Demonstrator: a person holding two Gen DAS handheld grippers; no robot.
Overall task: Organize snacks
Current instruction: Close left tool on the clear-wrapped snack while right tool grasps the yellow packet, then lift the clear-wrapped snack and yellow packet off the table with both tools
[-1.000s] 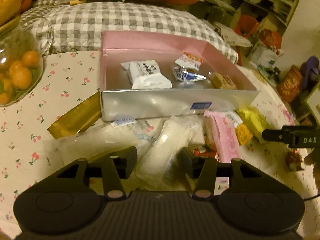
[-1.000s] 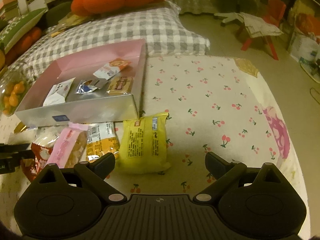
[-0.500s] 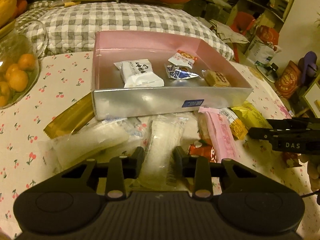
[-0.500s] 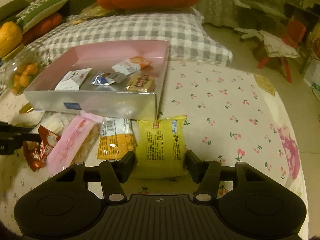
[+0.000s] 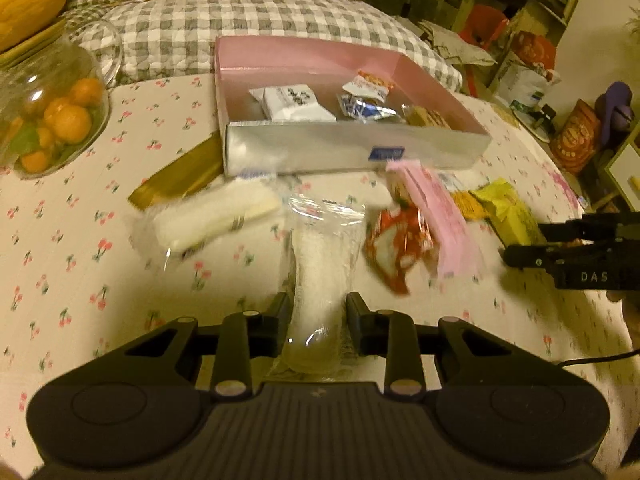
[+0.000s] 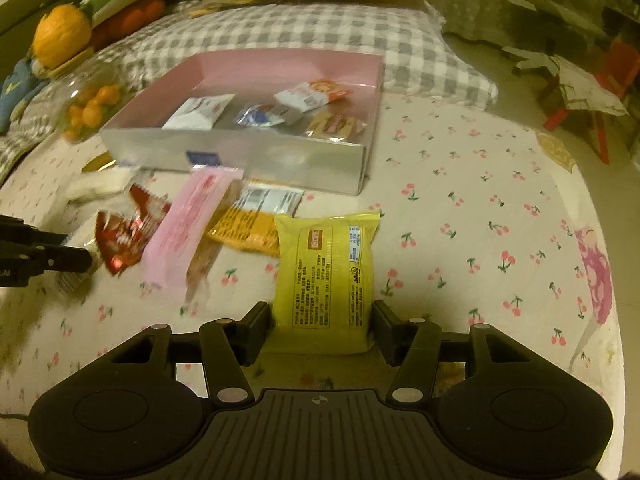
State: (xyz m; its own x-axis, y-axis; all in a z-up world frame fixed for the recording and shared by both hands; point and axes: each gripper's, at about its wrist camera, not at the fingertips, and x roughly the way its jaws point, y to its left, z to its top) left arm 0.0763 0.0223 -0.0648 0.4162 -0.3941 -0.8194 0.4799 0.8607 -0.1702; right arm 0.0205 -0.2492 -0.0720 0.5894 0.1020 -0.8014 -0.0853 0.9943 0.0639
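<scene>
Box (image 5: 352, 152) on the tabletop (image 6: 480, 220) holds 4 snacks; about 7 packets lie loose in front of it, so under half done. Right gripper (image 6: 322, 320) is closed on the yellow packet (image 6: 326, 272); left gripper (image 5: 318, 312) pinches the clear packet (image 5: 320, 268). Neither is boxed yet.

Right gripper (image 5: 576, 268): white letters "DAS" stood on its black side.
Yellow packet (image 6: 326, 276): print was there, too small to read.
Box (image 5: 360, 152): blue label was unreadable.
</scene>
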